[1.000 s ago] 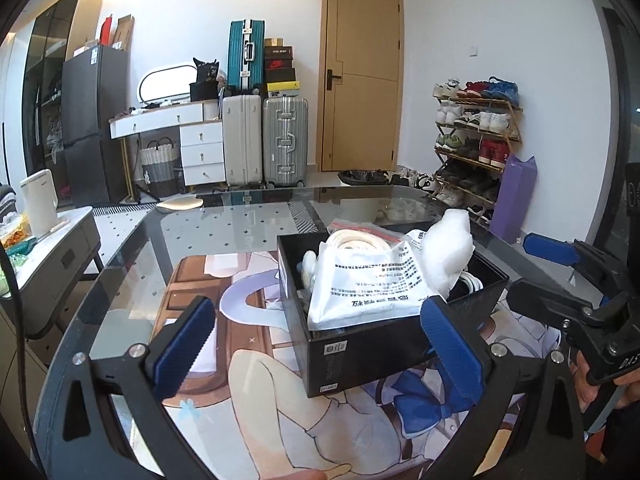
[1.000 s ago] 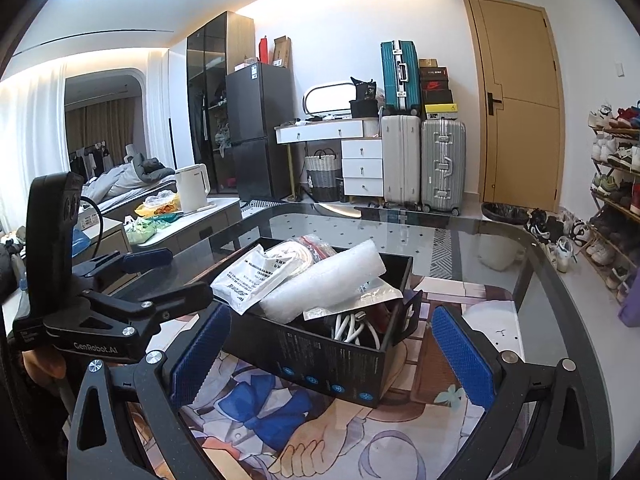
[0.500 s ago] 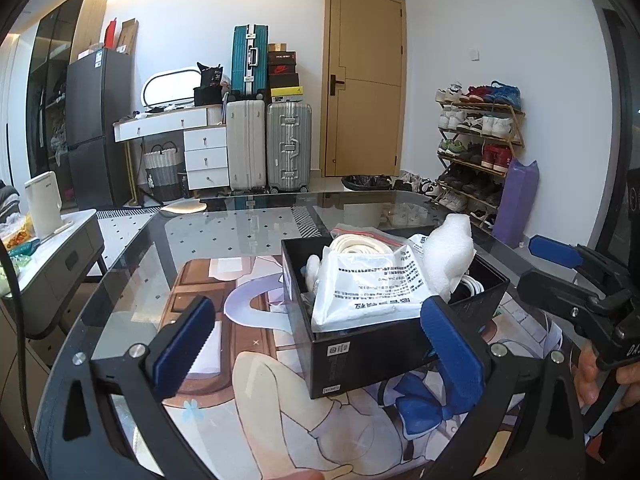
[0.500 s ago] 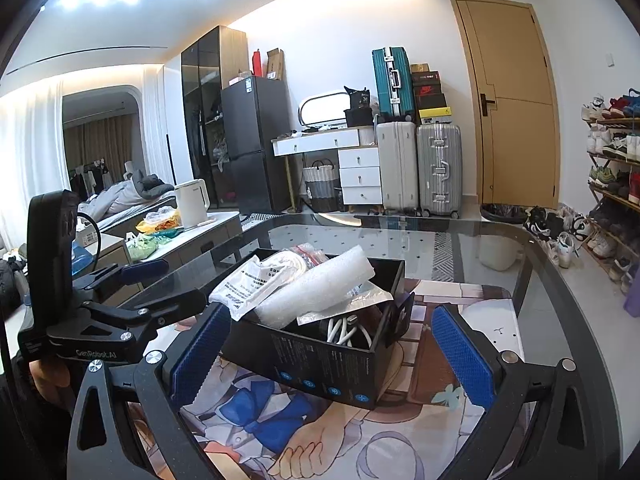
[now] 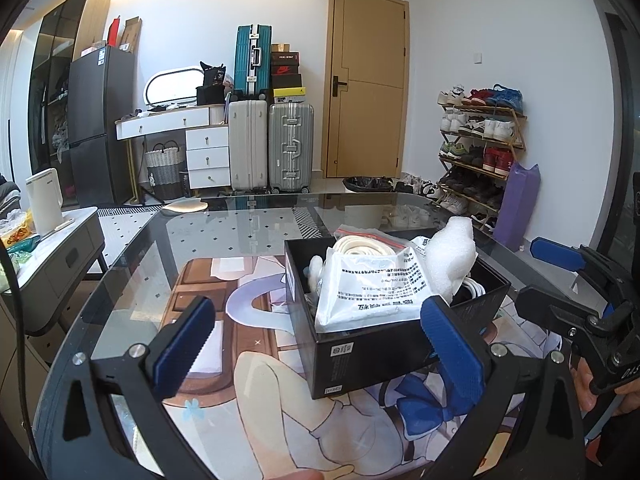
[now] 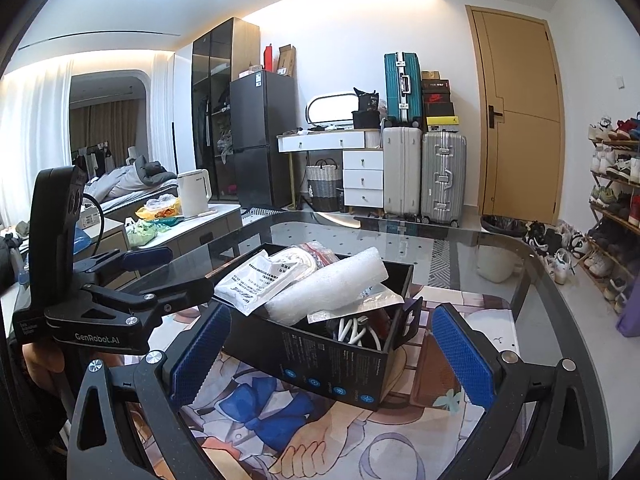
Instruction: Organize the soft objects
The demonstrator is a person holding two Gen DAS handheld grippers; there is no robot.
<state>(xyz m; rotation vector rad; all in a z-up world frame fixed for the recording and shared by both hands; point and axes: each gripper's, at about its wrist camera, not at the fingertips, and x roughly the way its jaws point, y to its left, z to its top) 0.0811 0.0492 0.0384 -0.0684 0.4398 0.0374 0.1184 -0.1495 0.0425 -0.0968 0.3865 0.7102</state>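
Both hand-held grippers [image 5: 320, 344] [image 6: 332, 344] spread wide w/ ribbed blue pads, flanking matte black box [image 5: 384, 344] w/ bumpy white foam roll [image 6: 328, 288].

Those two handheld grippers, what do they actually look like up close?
Both are matte black plastic frames with silver screws. The left gripper and right gripper each carry two ridged blue rubber pads. From the right wrist view, the left one's tall black handle reads "GenRobot.AI" in white, with a black cable looping off it. Bare fingers show beneath; no sleeve is visible.
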